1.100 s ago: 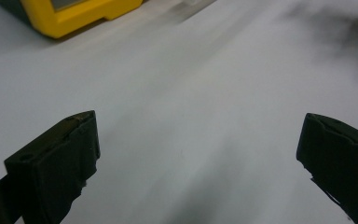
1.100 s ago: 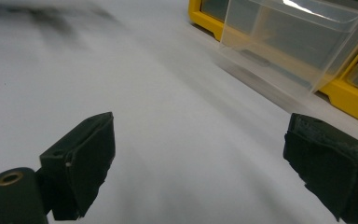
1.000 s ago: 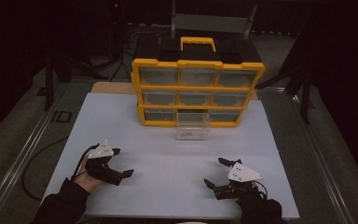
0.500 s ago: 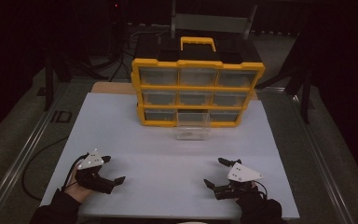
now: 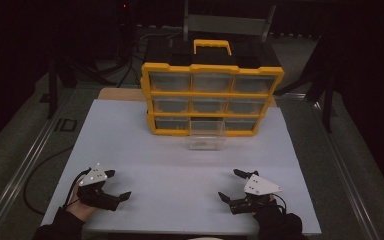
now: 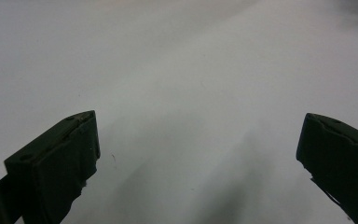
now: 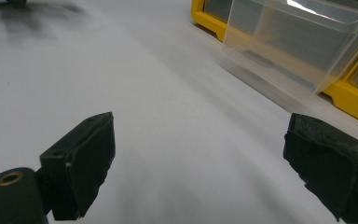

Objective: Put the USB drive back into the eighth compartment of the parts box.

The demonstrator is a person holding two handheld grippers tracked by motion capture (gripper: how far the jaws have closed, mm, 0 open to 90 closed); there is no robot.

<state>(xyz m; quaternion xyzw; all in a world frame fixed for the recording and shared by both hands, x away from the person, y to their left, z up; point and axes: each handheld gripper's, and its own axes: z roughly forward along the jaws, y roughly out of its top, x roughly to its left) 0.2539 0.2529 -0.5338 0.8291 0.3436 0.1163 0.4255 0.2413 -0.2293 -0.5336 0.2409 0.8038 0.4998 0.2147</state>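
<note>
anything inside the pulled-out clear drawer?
The clear plastic drawer pulled out from the yellow drawer cabinet looks empty through its walls; its rear end, inside the cabinet, is hidden.

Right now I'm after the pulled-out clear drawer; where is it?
High view: the clear drawer juts from the yellow organizer's bottom-middle slot, far from both grippers.

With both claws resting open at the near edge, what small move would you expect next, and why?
Probably the right claw reaches forward toward the clear drawer that sticks out of the yellow organizer. Both it and the left claw are open, hold nothing and sit far from the cabinet; the right gripper view already faces that drawer.
</note>
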